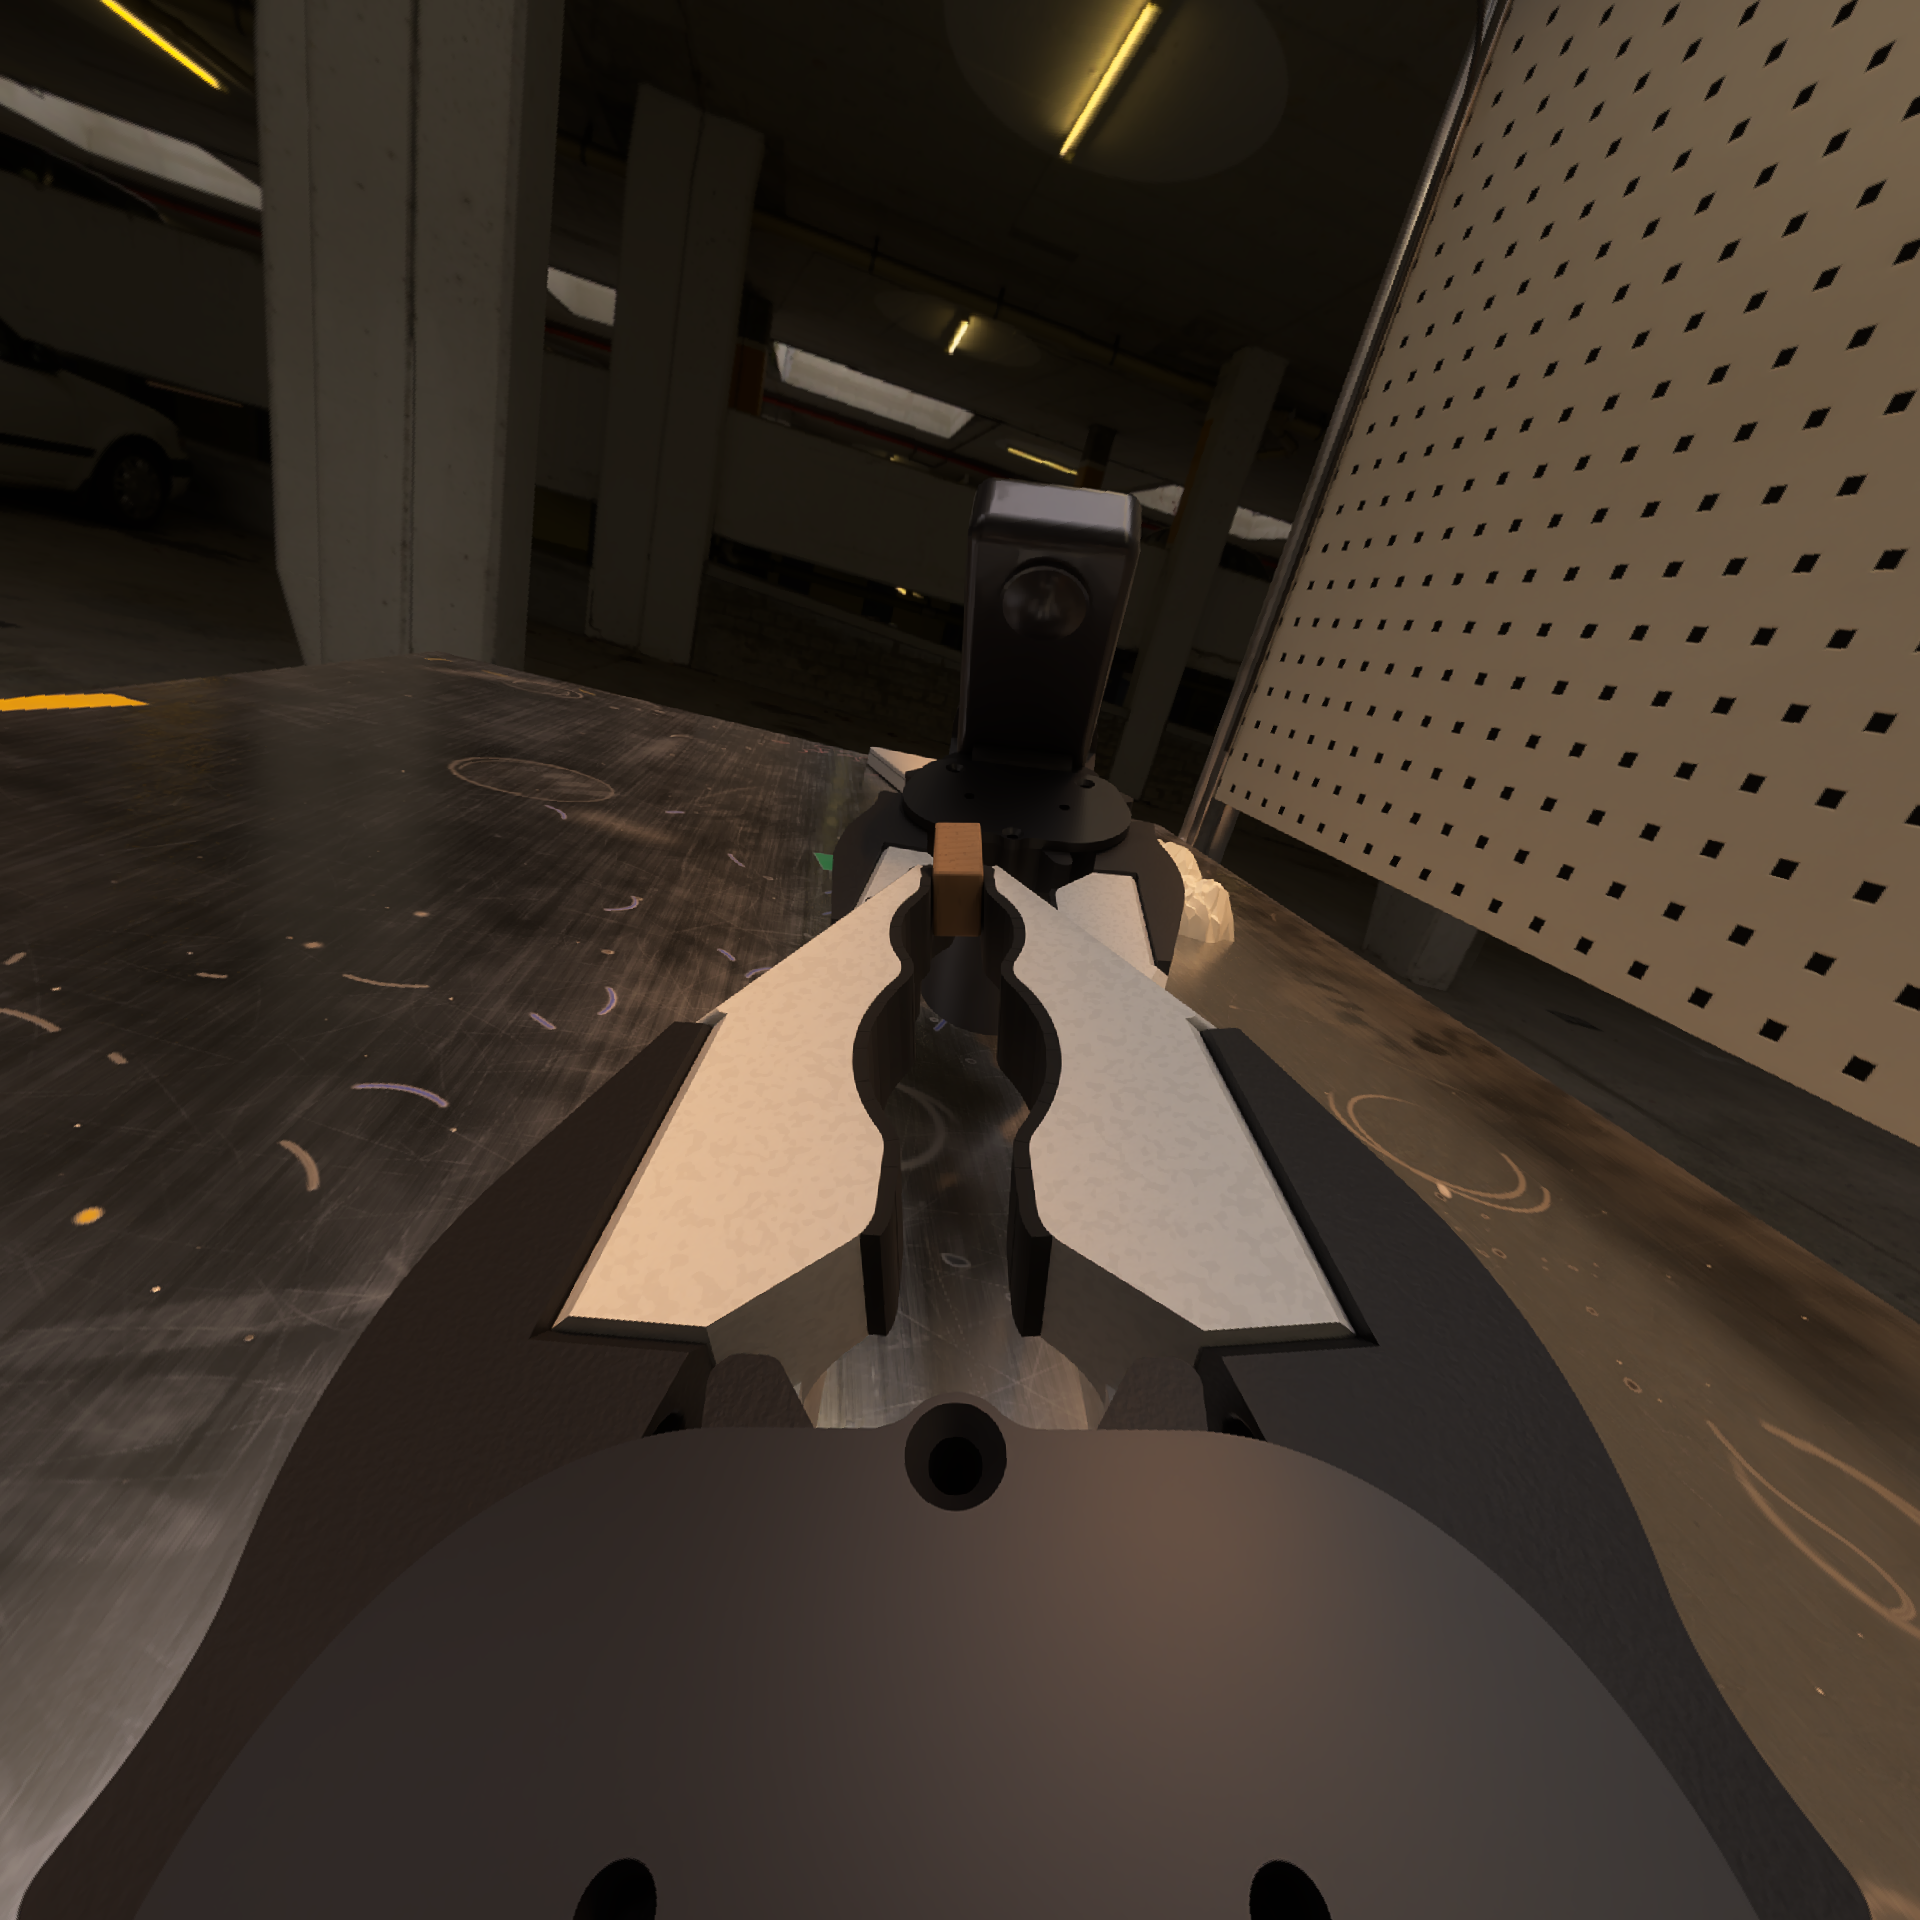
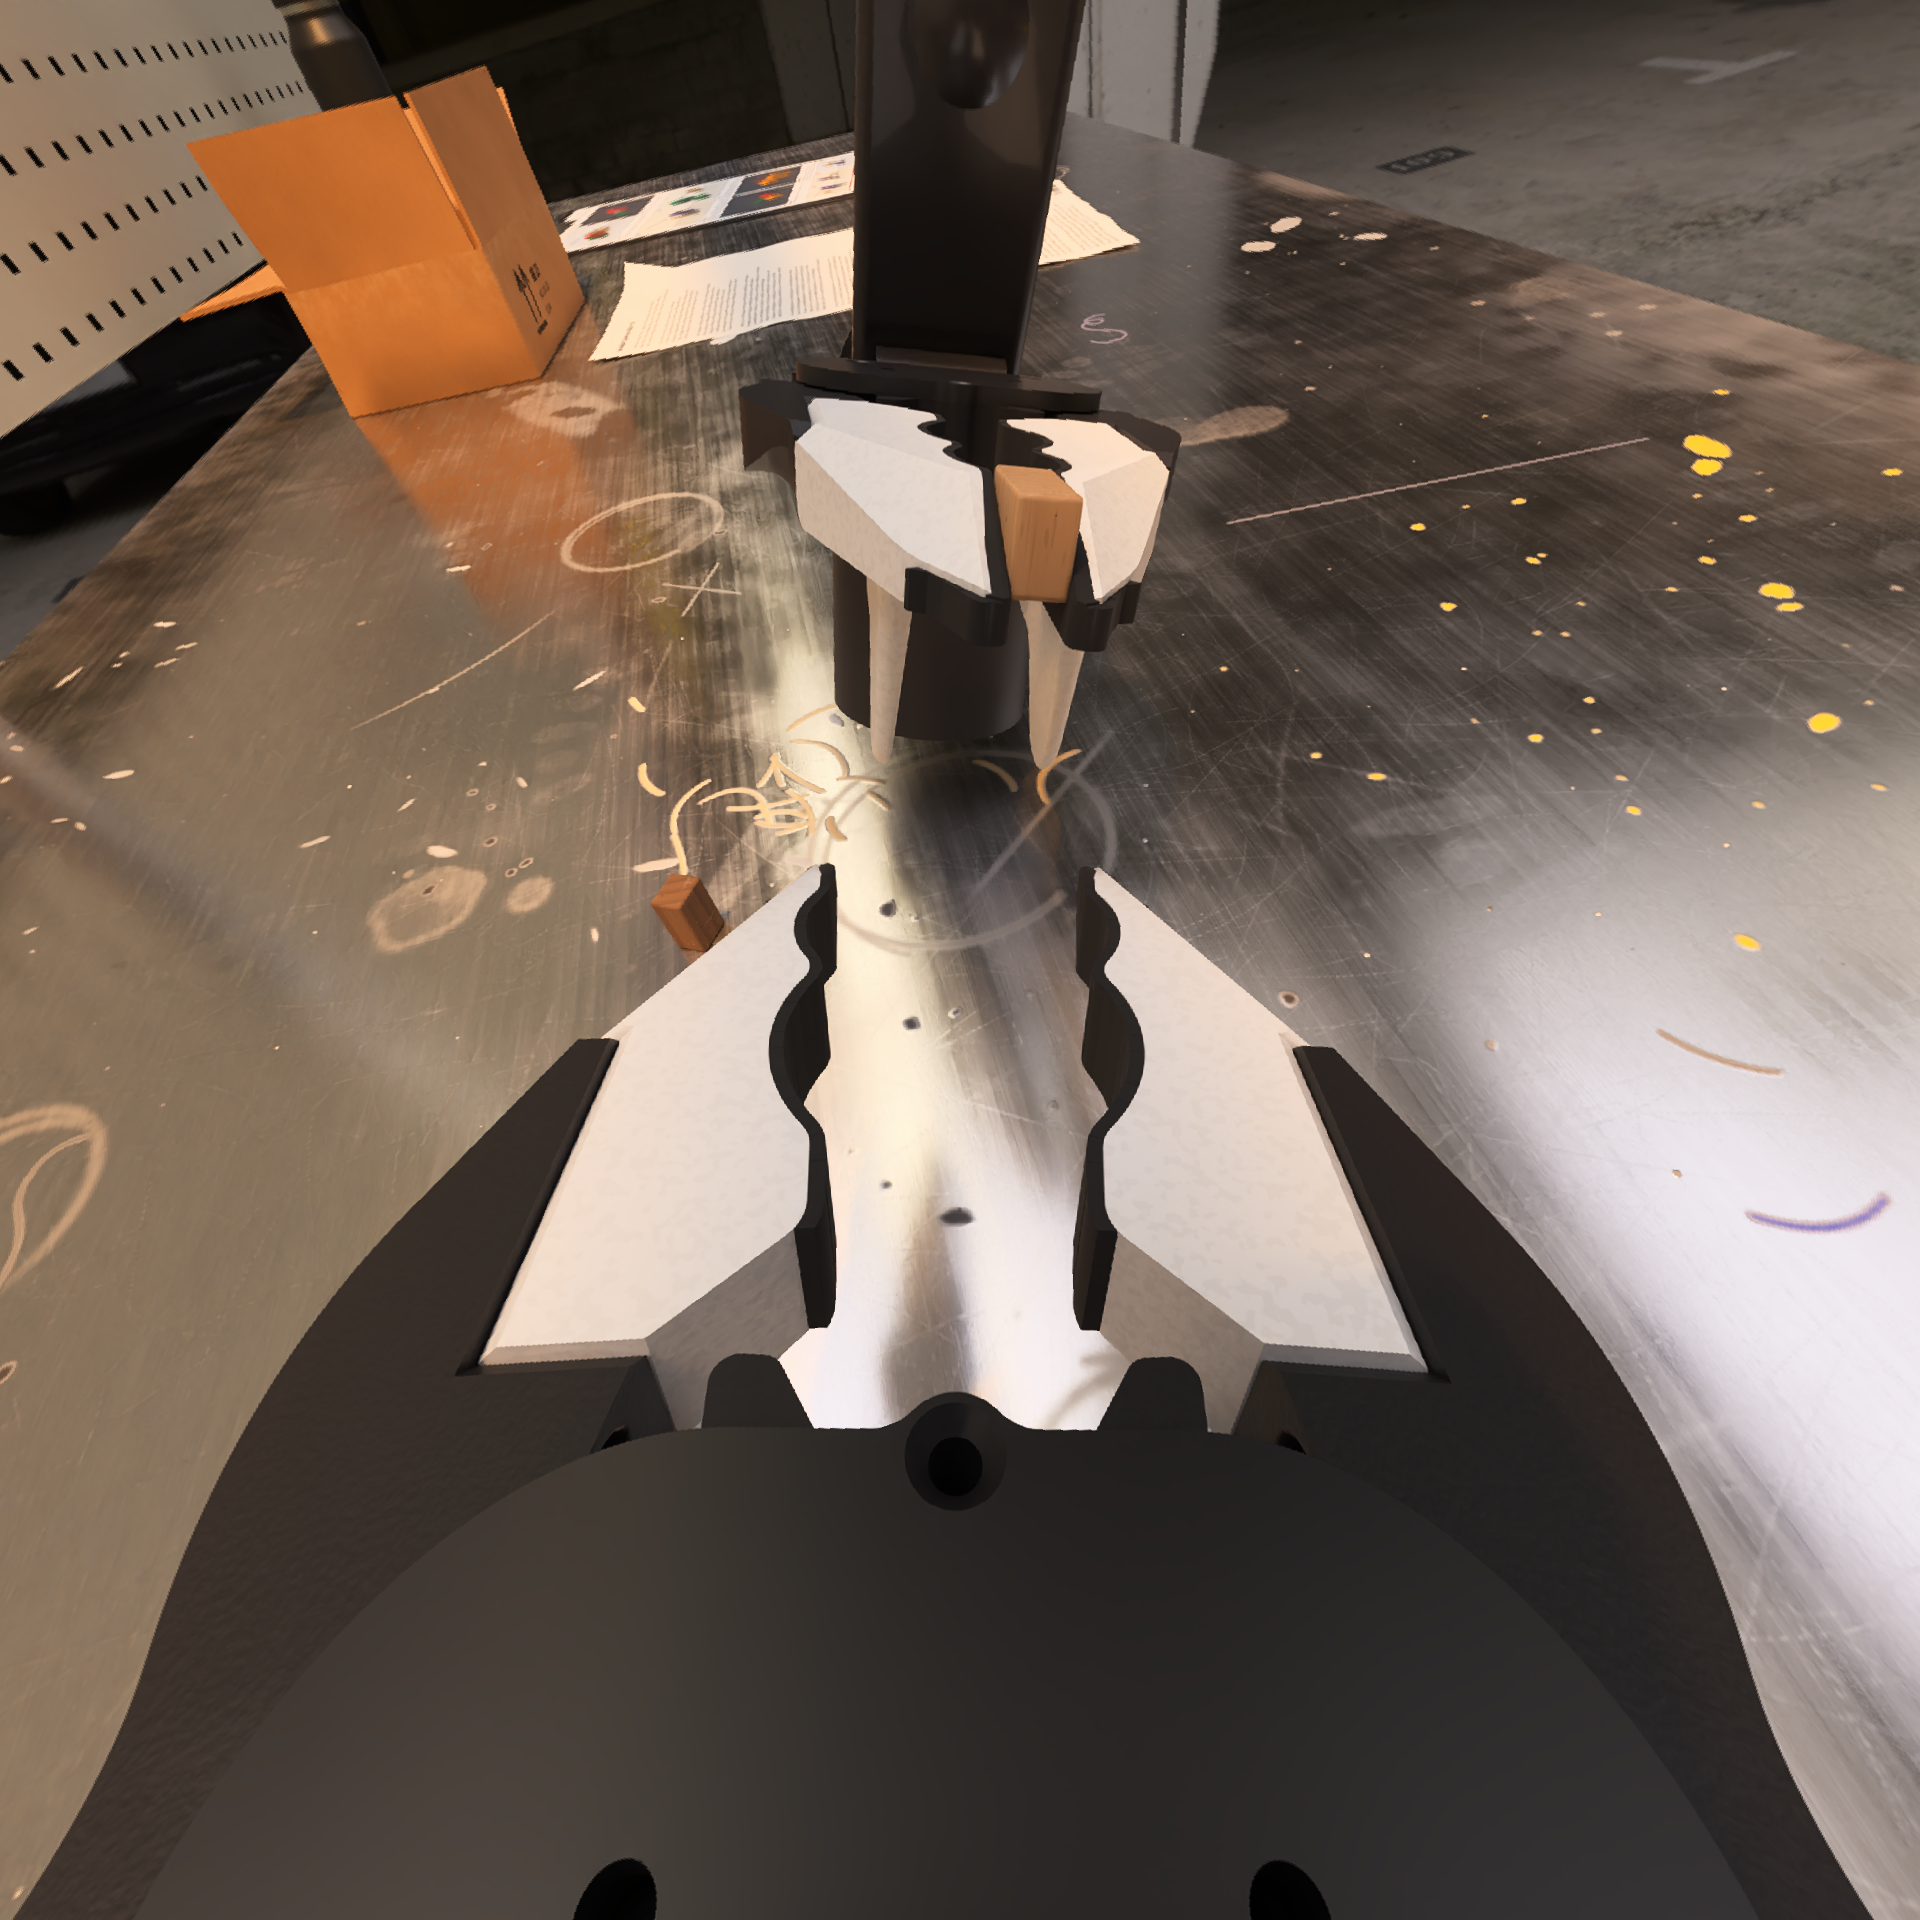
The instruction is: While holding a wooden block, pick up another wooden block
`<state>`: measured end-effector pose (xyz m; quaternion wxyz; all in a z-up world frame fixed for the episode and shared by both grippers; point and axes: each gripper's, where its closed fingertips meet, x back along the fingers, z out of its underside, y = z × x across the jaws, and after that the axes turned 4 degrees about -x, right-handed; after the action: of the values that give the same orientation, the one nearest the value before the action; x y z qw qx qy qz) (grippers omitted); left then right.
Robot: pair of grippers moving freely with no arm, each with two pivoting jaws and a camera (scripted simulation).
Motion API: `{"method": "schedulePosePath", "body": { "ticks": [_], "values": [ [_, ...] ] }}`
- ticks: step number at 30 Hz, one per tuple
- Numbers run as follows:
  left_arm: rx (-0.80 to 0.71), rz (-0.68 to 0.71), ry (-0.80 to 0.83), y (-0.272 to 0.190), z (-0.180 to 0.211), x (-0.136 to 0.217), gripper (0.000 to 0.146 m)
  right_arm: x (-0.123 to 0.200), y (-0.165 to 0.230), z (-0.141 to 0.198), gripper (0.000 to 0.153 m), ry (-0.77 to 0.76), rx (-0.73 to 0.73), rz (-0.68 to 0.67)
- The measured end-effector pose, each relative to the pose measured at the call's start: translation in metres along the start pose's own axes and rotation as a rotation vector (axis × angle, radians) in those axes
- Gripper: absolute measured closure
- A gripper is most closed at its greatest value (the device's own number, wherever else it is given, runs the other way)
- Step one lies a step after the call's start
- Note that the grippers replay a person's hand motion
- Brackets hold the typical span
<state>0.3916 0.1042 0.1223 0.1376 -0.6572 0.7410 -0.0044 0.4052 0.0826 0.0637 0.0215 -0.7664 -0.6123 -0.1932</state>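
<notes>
My left gripper (image 1: 957, 883) is shut on a small wooden block (image 1: 957, 879), held upright between its fingertips above the metal table (image 1: 416, 935). The same gripper and held block (image 2: 1039, 530) show straight ahead in the right wrist view. My right gripper (image 2: 956, 883) is open and empty, low over the table. A second wooden block (image 2: 687, 911) lies on the table just left of my right gripper's left fingertip (image 2: 816, 894), outside the jaws. The right gripper (image 1: 1049, 831) faces me in the left wrist view, partly hidden behind the held block.
An open orange cardboard box (image 2: 405, 239) stands at the far left beside a perforated white panel (image 2: 114, 197). Printed paper sheets (image 2: 727, 291) lie at the back. The panel (image 1: 1610, 520) borders the table in the left wrist view, with a crumpled white object (image 1: 1205, 904) near its foot.
</notes>
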Motion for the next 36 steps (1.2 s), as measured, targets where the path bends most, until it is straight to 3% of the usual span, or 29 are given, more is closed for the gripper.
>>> {"method": "schedulePosePath", "body": {
  "ticks": [6,10,12,14,20,26,32,36],
  "values": [
    [-0.005,-0.029,-0.014,0.004,-0.004,0.003,0.139,0.004,-0.005,-0.001,0.107,-0.024,-0.018,0.027],
    [-0.025,-0.079,-0.061,0.012,-0.015,0.014,0.139,0.024,-0.016,-0.002,0.101,-0.097,-0.046,0.169],
    [-0.041,-0.12,-0.075,0.019,-0.02,0.022,0.139,0.035,-0.012,0.002,0.107,-0.108,-0.045,0.251],
    [-0.062,-0.17,-0.079,0.026,-0.024,0.029,0.139,0.032,0.001,0.014,0.117,-0.013,-0.065,0.306],
    [-0.07,-0.22,-0.094,0.033,-0.027,0.038,0.139,-0.031,0.063,0.046,0.125,0.299,-0.136,0.224],
    [-0.091,-0.227,-0.08,0.031,-0.027,0.04,0.139,-0.062,0.076,0.05,0.127,0.359,-0.062,0.276],
    [-0.115,-0.231,-0.073,0.03,-0.027,0.039,0.139,-0.062,0.069,0.048,0.144,0.407,-0.099,0.325],
    [-0.199,-0.26,-0.037,0.03,-0.026,0.038,0.139,-0.019,0.048,0.038,0.144,0.56,-0.084,0.42]
  ]
}}
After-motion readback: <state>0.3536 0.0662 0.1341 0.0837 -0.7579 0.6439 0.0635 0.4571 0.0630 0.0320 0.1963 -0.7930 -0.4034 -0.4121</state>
